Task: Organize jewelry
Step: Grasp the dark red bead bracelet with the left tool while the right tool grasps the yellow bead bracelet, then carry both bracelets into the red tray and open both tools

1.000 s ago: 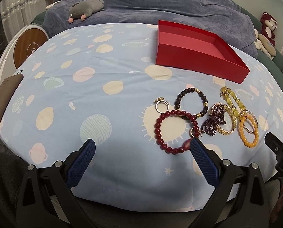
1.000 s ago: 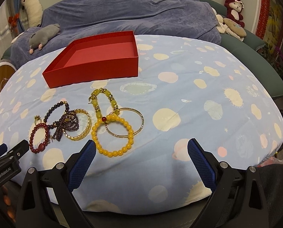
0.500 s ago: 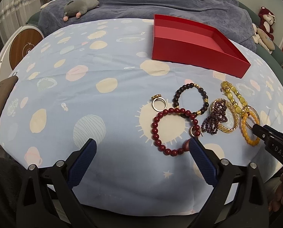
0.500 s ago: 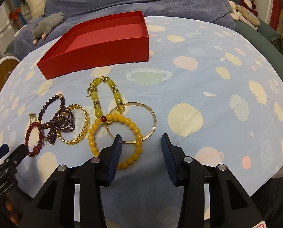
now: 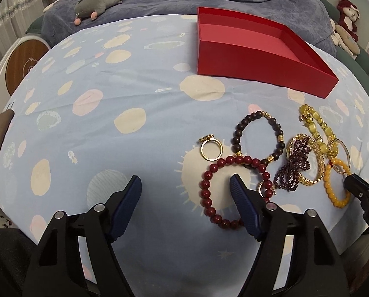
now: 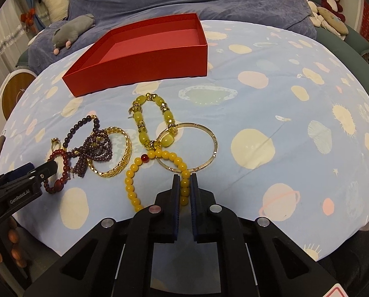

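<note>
Bracelets lie clustered on a planet-print bed in front of an empty red box [image 6: 144, 49]. The right hand-held gripper [image 6: 184, 180] has just closed, clamped on the yellow bracelet [image 6: 157, 173]. The left hand-held gripper [image 5: 185, 185] is apart, closing, one finger inside the red bracelet [image 5: 234, 188]. Beaded strands look light, floppy, slippery; pinch across the beads.

Glossy yellow beads [image 6: 184, 173], shiny metal bangle [image 6: 213, 146], matt cotton sheet [image 6: 271, 104].
</note>
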`<state>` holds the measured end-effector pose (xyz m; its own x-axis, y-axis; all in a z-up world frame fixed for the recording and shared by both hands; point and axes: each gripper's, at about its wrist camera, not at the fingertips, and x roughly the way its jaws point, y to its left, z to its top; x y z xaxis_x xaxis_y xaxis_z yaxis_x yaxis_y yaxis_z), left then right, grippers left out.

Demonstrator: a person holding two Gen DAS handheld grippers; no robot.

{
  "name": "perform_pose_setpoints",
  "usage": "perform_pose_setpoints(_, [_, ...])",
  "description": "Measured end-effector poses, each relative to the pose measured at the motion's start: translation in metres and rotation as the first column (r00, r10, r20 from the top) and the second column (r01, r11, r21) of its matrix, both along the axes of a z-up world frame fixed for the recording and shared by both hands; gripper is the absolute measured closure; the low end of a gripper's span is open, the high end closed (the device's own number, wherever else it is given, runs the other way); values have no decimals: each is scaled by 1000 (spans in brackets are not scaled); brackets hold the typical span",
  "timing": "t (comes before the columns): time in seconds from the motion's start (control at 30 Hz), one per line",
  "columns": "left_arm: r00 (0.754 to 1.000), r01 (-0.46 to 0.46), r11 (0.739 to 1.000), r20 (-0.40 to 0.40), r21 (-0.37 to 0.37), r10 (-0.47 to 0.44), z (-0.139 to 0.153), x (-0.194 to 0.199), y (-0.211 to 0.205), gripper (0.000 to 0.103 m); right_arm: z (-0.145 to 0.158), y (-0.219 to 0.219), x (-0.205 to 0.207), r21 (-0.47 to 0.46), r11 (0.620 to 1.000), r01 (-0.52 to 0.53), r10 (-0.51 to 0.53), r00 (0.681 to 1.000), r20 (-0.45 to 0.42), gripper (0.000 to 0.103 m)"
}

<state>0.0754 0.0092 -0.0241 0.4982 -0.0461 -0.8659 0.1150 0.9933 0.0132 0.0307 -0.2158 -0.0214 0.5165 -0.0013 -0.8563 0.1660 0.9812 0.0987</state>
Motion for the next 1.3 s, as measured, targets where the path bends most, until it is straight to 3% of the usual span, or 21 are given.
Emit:
perform_pose_setpoints(0.1, [1000, 25, 1000, 12, -4, -25, 2, -2, -3, 50, 1, 0, -1, 7, 1000, 0, 0, 1000, -4, 96])
perform_pose_setpoints(0.27, [999, 54, 998, 12, -25, -53, 5, -2, -1, 95, 8, 1, -6, 13, 1000, -3, 3, 1000, 4, 96])
perform_pose_setpoints(0.5, [999, 49, 995, 14, -83, -48, 19, -9, 8, 95, 32, -3, -13, 16, 1000, -7, 7, 999, 31, 96])
perform_pose_setpoints(0.83, [992, 104, 983, 86, -149, -92, 79, -4, 1, 95, 89, -6, 9, 26, 997, -74, 70, 991, 113, 96])
perform_pose_setpoints(1.1, [975, 187, 962, 155, -199, -157, 123, 68, -30, 95, 132, -15, 105, 50, 988, -145, 134, 974, 181, 96])
perform_pose_setpoints(1.3, [969, 212, 947, 175, -240, -172, 126, 159, -59, 95, 127, -22, 202, 82, 984, -159, 143, 975, 170, 96])
